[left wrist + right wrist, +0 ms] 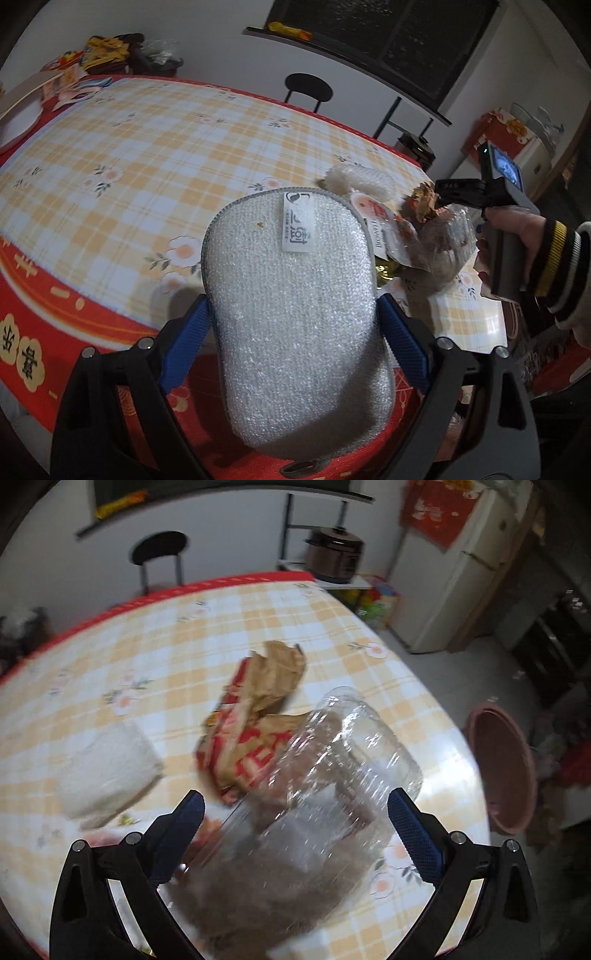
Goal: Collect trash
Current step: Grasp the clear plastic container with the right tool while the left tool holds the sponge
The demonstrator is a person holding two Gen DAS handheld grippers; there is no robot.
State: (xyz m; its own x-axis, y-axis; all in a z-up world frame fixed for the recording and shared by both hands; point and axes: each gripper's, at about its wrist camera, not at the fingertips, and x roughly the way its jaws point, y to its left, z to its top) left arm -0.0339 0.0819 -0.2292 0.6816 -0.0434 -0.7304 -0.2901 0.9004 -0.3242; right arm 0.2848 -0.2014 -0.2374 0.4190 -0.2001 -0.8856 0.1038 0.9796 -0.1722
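My left gripper [293,317] is shut on a silver-grey scrub sponge [295,302] with a white label, held above the near table edge. Beyond it a trash pile lies on the checked tablecloth [129,155]: a white tissue wad [356,179], a printed wrapper [384,230] and a clear plastic bag [443,243]. The right gripper's body [506,206] and the hand holding it reach over that pile. In the right wrist view my right gripper [295,812] is open around a clear plastic jar [325,797] with brown contents. A torn brown-and-red paper bag [258,716] and a white tissue wad [107,764] lie beyond.
A black chair [308,90] stands behind the table. Clutter [107,55] sits at the far left corner. A red basin [506,768] sits on the floor to the right, with a white fridge [450,568] and a brown cooker [334,554] behind.
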